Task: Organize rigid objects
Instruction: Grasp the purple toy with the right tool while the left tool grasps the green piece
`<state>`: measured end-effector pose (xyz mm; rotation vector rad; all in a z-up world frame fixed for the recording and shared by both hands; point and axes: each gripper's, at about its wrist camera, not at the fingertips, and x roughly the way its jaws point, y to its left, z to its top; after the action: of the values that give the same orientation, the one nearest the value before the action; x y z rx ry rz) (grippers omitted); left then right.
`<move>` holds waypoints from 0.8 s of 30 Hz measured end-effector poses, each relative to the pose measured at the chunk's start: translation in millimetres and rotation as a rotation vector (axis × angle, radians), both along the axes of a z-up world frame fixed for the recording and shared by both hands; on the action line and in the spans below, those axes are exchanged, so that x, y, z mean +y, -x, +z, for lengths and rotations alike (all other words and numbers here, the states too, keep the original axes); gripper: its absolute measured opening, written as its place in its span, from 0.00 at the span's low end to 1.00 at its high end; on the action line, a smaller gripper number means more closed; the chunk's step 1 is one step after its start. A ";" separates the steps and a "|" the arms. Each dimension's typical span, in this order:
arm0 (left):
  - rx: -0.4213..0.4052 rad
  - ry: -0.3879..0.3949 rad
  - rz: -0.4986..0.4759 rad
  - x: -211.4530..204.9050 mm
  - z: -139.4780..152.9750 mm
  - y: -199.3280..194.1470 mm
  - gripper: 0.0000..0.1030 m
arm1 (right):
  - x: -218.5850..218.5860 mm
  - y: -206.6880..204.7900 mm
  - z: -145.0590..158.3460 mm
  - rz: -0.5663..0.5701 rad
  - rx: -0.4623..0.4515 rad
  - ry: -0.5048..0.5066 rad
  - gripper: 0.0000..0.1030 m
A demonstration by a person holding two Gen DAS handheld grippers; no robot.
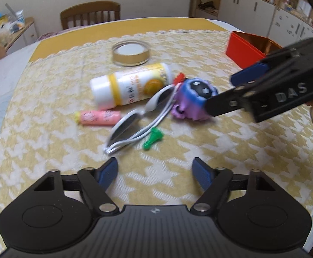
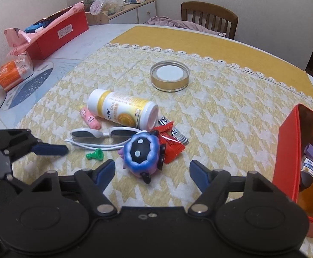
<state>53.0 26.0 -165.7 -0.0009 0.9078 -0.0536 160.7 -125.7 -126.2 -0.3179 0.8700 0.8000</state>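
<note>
We've got the right gripper [image 2: 152, 168] low over the purple-blue toy [image 2: 142, 153], jaws apart w/ nothing clamped; the toy sits just ahead of and between the blue tips. Left gripper [image 1: 155, 167] is also apart and empty, aimed at the white sunglasses [image 1: 135, 120] just ahead of it.

To do the grab well, we think the right one should centre on the toy's round body, not the small black bits sticking out at its base, and sink enough that the pads meet its widest part before squeezing. The red wrapper [image 2: 169, 148] touches the toy's far side, so we'd keep that tip clear of it or it may drag along. Then over to the red box [image 2: 287, 150] on our right, which already holds a few things.

The toy: rounded, glossy, blue rim around a black face w/ two white dots, purple underneath; looks hard and a bit slippery. It lies tilted on the yellow-white cloth [image 2: 221, 107], close to the sunglasses, near the green peg [image 2: 95, 153], w/ the white bottle [image 2: 122, 110] lying behind.
</note>
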 end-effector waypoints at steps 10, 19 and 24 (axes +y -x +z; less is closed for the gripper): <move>-0.022 -0.024 0.001 -3.5 0.8 -19.2 0.42 | 12.8 -6.7 -4.2 -0.015 0.006 -0.005 0.69; -0.043 -0.031 -0.040 -5.0 0.4 -23.9 0.20 | 23.5 -4.8 -10.4 -0.010 -0.018 0.040 0.55; -0.049 -0.041 -0.034 -5.7 0.1 -24.4 0.14 | 26.4 -3.8 -13.3 -0.003 -0.020 0.059 0.51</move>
<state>77.4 20.4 -165.6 0.0538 0.8600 -0.0664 164.5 -99.3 -139.5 -0.3758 0.8757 0.7687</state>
